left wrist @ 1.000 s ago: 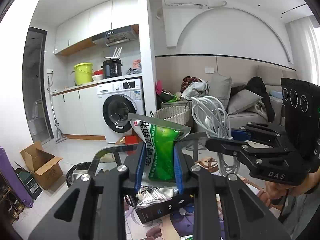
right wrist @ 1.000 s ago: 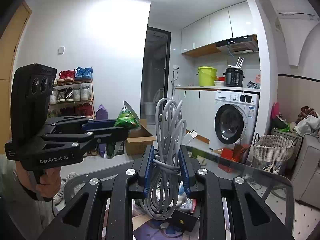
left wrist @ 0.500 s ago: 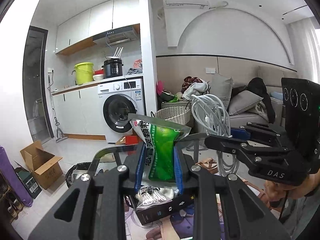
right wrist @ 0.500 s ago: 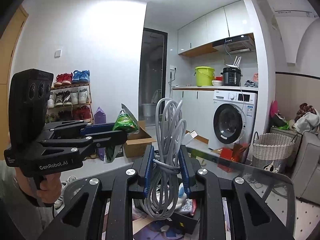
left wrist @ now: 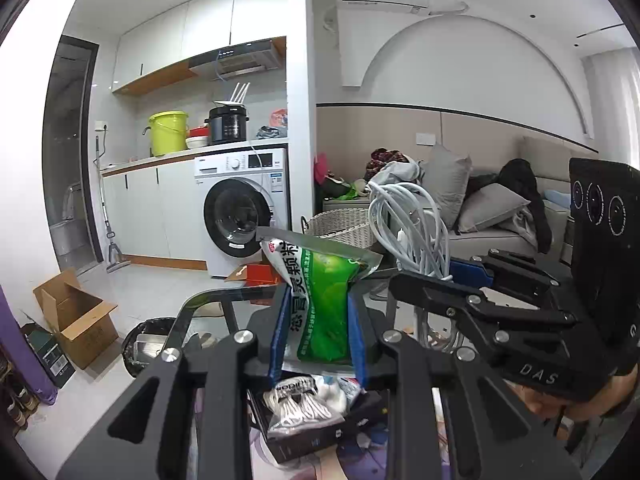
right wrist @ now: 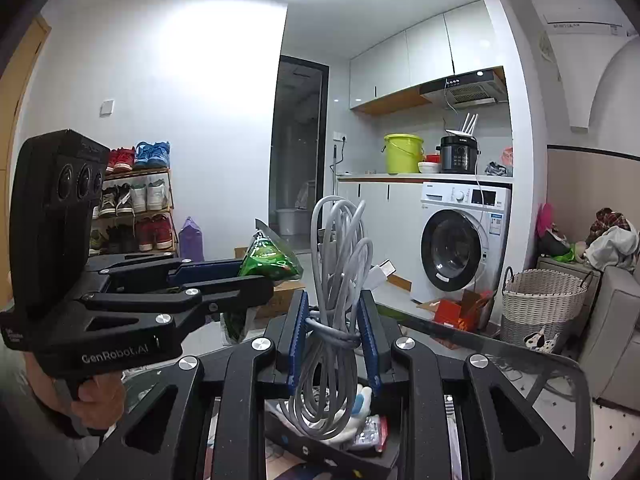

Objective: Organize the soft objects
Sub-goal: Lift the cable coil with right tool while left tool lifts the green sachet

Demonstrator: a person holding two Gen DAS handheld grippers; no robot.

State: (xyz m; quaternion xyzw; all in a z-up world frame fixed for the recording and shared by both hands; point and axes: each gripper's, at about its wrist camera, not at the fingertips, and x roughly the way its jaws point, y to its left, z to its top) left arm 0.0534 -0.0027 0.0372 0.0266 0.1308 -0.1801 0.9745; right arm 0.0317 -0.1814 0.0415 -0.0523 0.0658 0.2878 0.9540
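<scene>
My left claw [left wrist: 318,332] is clamped on the green pouch [left wrist: 324,300], which stands upright between the blue pads with its long axis running up and its sealed top edge above the fingertips. Directly below it, on the glass tabletop [left wrist: 208,312], sits the black box [left wrist: 320,436] with a clear packet [left wrist: 300,404] already in it. To the right, my right claw [right wrist: 334,344] grips the coiled grey cable [right wrist: 336,300] at its tied waist, loops rising above and hanging below, the lower loops dangling over the same box [right wrist: 320,452]. Both claws are held level and near each other, well above the box, so either load only has to go straight down. The left looks slightly nearer the box's open middle, though the fisheye makes that hard to judge. I'd lower the pouch first.
</scene>
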